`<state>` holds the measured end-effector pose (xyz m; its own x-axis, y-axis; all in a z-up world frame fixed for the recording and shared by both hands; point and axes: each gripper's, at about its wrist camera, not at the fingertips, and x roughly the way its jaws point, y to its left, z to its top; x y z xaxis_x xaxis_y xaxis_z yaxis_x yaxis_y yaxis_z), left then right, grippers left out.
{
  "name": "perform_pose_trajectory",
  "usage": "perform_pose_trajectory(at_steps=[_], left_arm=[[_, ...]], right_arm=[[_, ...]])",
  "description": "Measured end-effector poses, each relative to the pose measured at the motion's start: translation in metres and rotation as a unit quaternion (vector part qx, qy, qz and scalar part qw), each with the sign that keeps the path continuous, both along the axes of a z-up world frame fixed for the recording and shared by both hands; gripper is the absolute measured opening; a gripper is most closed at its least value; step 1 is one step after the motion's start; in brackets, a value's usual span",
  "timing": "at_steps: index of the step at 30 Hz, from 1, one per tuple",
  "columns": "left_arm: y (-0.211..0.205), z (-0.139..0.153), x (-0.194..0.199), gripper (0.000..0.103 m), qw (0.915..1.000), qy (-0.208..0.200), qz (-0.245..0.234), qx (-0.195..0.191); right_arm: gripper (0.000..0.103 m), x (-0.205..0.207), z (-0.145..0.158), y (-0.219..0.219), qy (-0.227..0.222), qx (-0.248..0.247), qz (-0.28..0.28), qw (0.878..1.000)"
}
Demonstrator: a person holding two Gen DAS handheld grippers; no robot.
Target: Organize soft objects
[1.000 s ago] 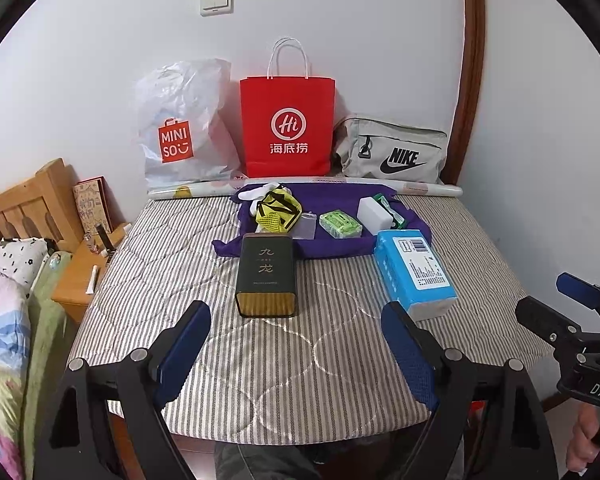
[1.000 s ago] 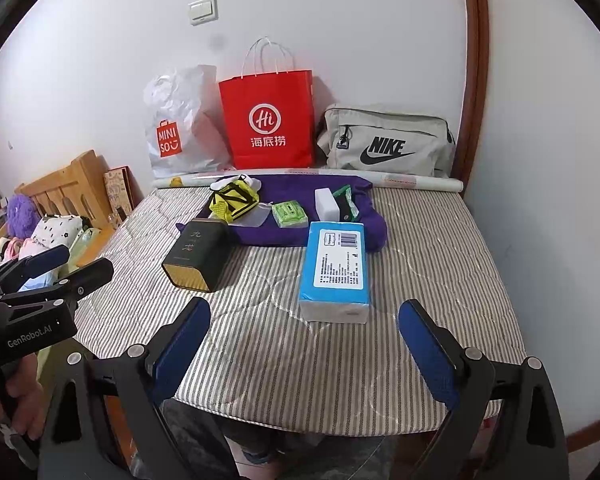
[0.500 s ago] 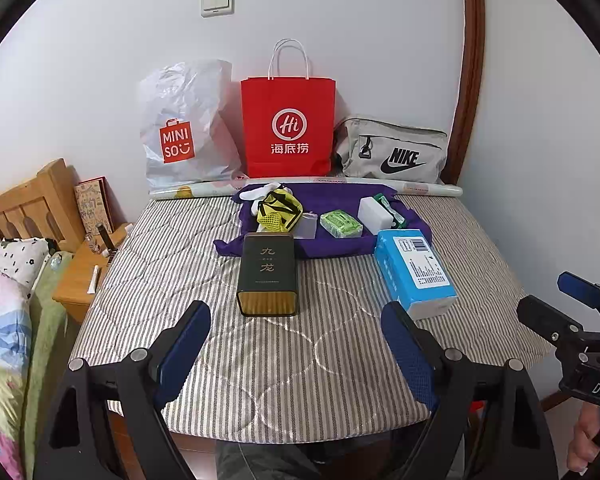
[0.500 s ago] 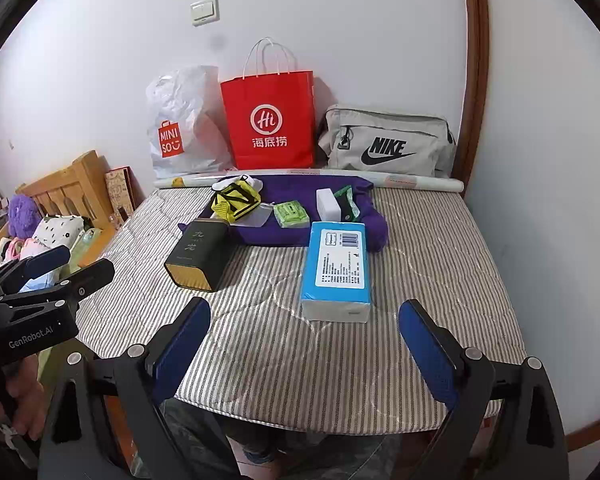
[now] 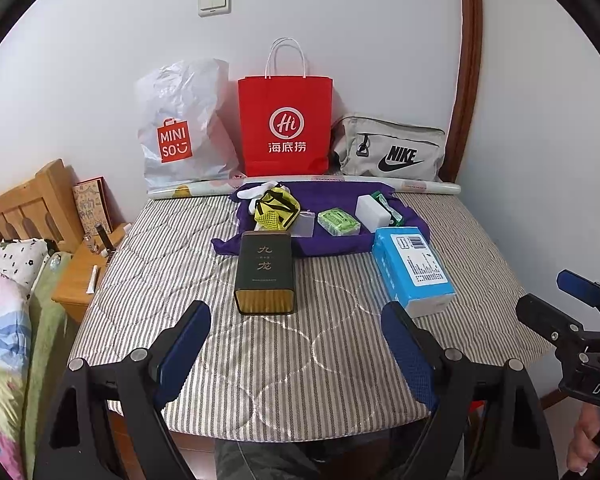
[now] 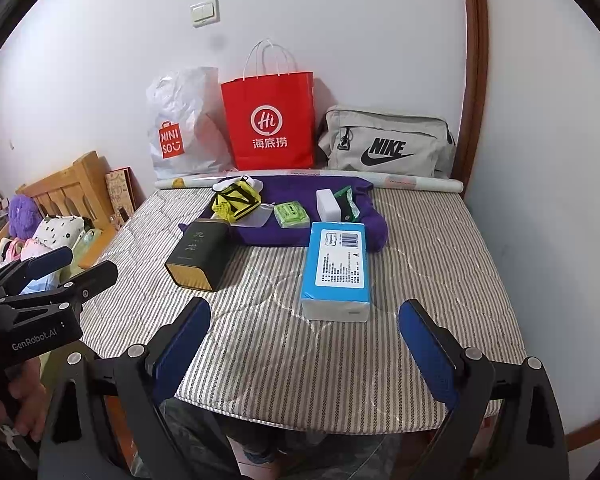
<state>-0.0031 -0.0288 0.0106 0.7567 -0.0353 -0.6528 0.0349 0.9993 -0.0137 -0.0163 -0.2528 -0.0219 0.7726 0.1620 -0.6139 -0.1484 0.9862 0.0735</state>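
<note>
A striped quilted table (image 5: 300,360) (image 6: 440,248) holds a purple cloth (image 5: 332,204) (image 6: 300,192) with a yellow mesh pouch (image 5: 277,210) (image 6: 236,202), a green packet (image 5: 338,222) (image 6: 291,215) and a white block (image 5: 373,211) (image 6: 327,205) on it. A dark tin (image 5: 265,272) (image 6: 198,254) and a blue tissue pack (image 5: 414,270) (image 6: 337,270) lie in front. My left gripper (image 5: 296,320) (image 6: 56,268) is open and empty above the front edge. My right gripper (image 6: 304,320) (image 5: 556,300) is open and empty, to its right.
A white Miniso bag (image 5: 184,128), a red paper bag (image 5: 286,124) and a grey Nike bag (image 5: 392,150) stand against the back wall behind a rolled sheet (image 5: 420,186). A wooden bed frame (image 5: 28,208) and bedding (image 5: 4,320) lie left.
Both views shifted only slightly. Both grippers stay open and empty, and nothing on the table has moved.
</note>
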Motion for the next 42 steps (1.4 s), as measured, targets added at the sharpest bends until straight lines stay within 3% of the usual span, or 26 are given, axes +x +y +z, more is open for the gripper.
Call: perform_pose_trajectory(at_steps=[42], left_arm=[[0.0027,0.0003,-0.0023,0.086,1.0000,-0.001,0.004,-0.001]], right_arm=[[0.094,-0.0031,0.0024,0.0003,-0.001,0.000,0.003,1.000]])
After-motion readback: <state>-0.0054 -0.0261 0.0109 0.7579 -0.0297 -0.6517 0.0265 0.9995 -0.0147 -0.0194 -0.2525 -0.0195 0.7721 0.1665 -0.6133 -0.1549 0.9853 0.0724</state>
